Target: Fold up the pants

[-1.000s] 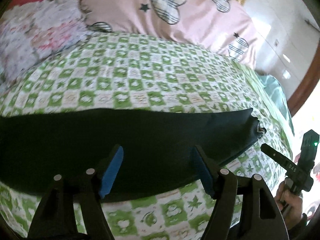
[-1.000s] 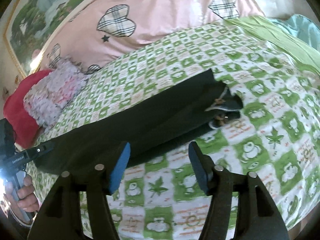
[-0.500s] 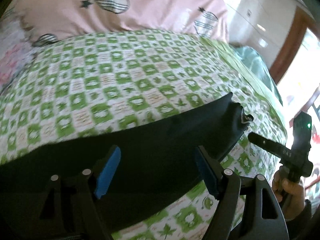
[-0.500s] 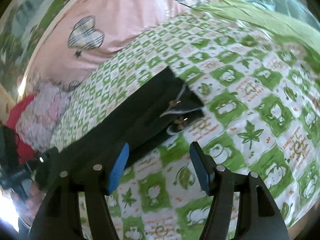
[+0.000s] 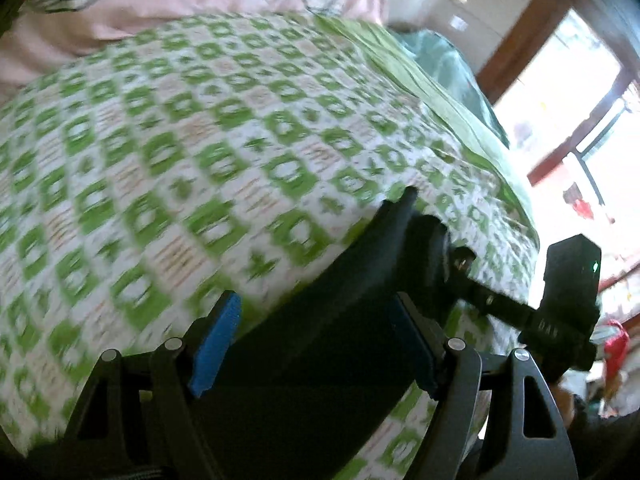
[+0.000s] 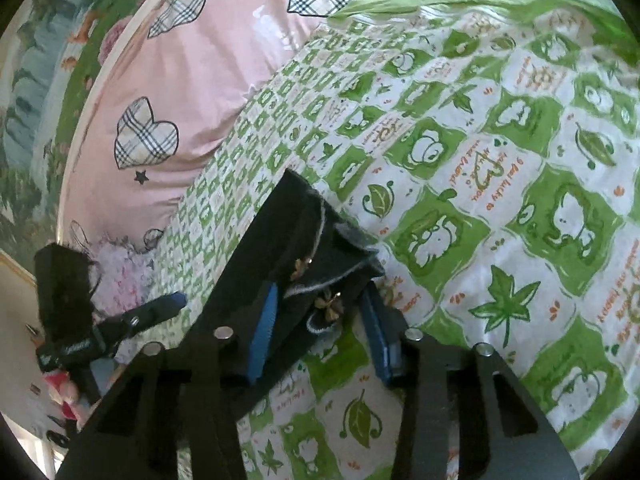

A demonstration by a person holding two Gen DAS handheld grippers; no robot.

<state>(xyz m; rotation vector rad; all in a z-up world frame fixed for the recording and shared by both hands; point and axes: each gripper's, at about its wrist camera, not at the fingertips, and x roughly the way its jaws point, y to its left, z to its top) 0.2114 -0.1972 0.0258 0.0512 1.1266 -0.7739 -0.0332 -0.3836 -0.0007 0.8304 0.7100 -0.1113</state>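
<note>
While your right claw (image 6: 320, 328) closes round waistband end of dark folded pants (image 6: 256, 280), now between its pads, not yet pinched, left claw (image 5: 316, 344) has swept along them, spread wide; lift comes next.

A: Left gripper (image 5: 316, 344), own camera: black frame with triangular cut-outs is showing, silver round pivot screws on each linkage, bright blue pads (image 5: 214, 344) lining the inner finger faces.

B: Right gripper (image 6: 320, 332) is showing the same build: black arms, silver screws, blue pads (image 6: 262, 332).

A: From the left view, the right unit is showing a black box housing with a small green light glowing, white lettering on its black arm, too blurred to read.

B: Hands behind both units are appearing too blurred for detail.
</note>
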